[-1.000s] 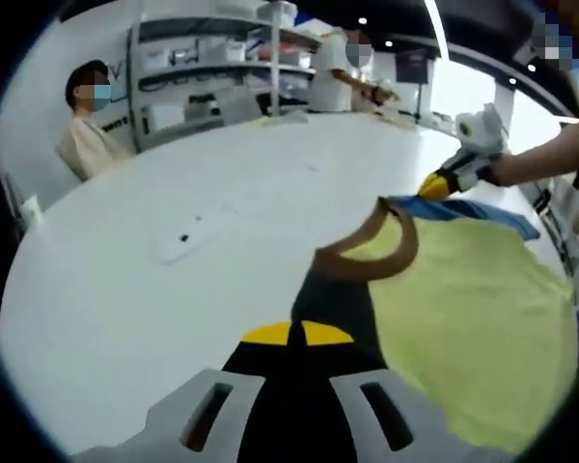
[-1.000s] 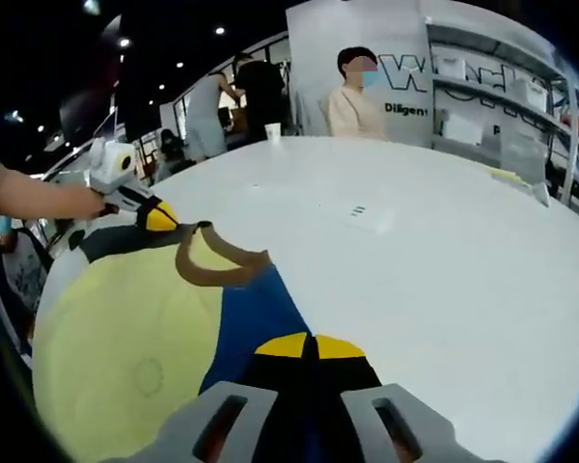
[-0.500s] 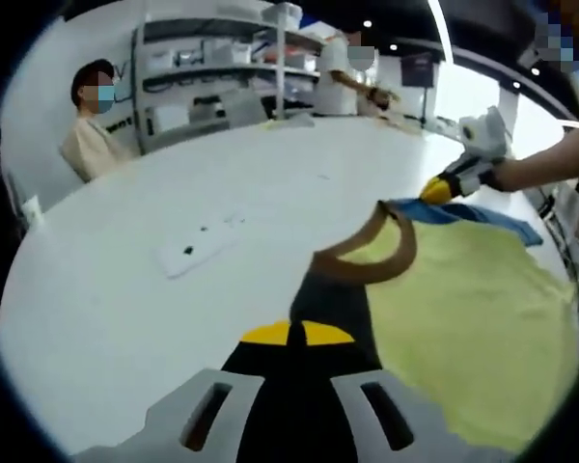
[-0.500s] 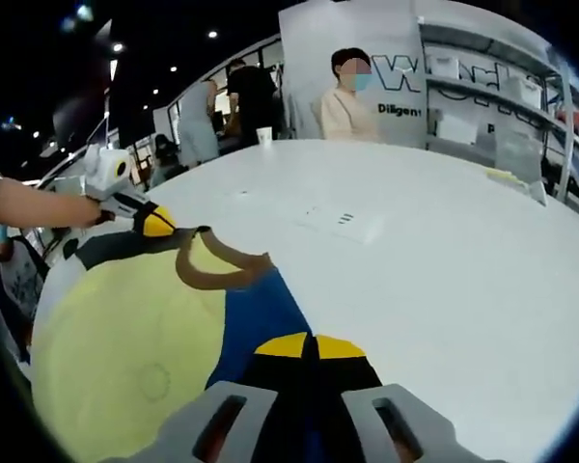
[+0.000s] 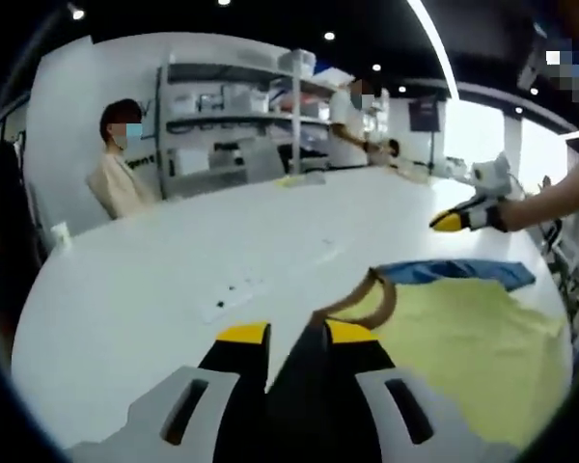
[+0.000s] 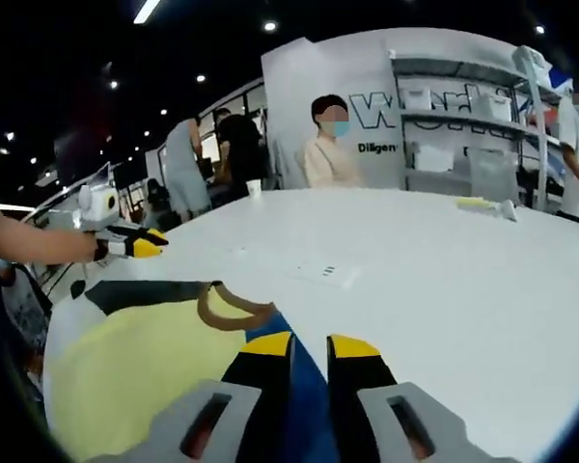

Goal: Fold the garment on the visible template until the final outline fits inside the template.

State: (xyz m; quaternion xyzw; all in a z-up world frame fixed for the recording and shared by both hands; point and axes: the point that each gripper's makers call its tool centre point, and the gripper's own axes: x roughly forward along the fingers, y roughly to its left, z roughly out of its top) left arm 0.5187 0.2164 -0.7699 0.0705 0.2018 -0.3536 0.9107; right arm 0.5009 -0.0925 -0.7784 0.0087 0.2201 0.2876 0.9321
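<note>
Both tongs parted and lifted since earlier, left gripper (image 5: 297, 338) released, right gripper (image 6: 309, 344) released, yellow garment (image 5: 463, 333) laid flat on white table (image 5: 174, 280).

Garment (image 5: 463, 333) cut off by left view's lower right edge; near part hidden behind left claw (image 5: 296, 333). Small card (image 6: 330, 273) on surface: markings too small to read.

garment (image 5: 463, 328) lies flat on the table (image 5: 174, 270), its collar (image 5: 362, 299) toward the table's middle. a small paper (image 6: 330, 273) sits on the table past the collar. seated person (image 6: 328, 154) and shelves (image 5: 241, 116) behind the table's far edge.
</note>
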